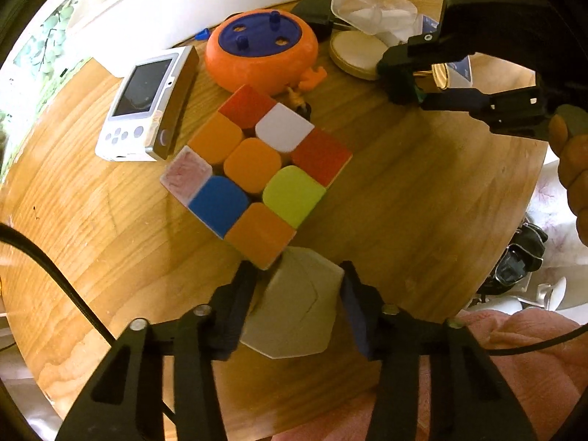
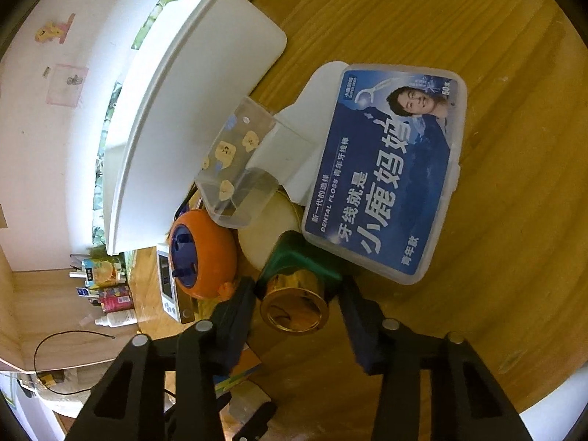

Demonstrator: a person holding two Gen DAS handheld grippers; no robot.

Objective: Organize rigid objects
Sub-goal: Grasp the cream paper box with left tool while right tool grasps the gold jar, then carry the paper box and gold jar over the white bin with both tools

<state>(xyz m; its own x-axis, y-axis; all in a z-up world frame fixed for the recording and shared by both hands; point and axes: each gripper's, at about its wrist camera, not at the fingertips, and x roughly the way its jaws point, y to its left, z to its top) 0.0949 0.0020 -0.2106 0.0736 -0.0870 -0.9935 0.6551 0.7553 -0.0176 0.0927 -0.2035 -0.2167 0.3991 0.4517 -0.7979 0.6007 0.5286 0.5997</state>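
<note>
In the left wrist view a beige faceted block (image 1: 294, 316) stands on the round wooden table (image 1: 422, 202), touching a corner of a scrambled colour cube (image 1: 257, 172). My left gripper (image 1: 297, 272) points down over the block, both pads against its sides. My right gripper (image 2: 297, 288) is shut on a small green bottle (image 2: 294, 257) with a gold cap (image 2: 294, 308) that faces the camera. From the left wrist view the right gripper (image 1: 422, 92) shows at the upper right with the gold cap (image 1: 439, 73) between its fingers, held by a hand (image 1: 573, 169).
Behind the cube lie an orange round toy with a blue top (image 1: 261, 51), a white handheld console (image 1: 143, 106) and a cream disc (image 1: 354, 55). A blue dental floss box (image 2: 386, 176), a clear sticker box (image 2: 239, 169) and a white tray (image 2: 183, 110) crowd the bottle. Pink cloth (image 1: 514, 367) lies past the table's edge.
</note>
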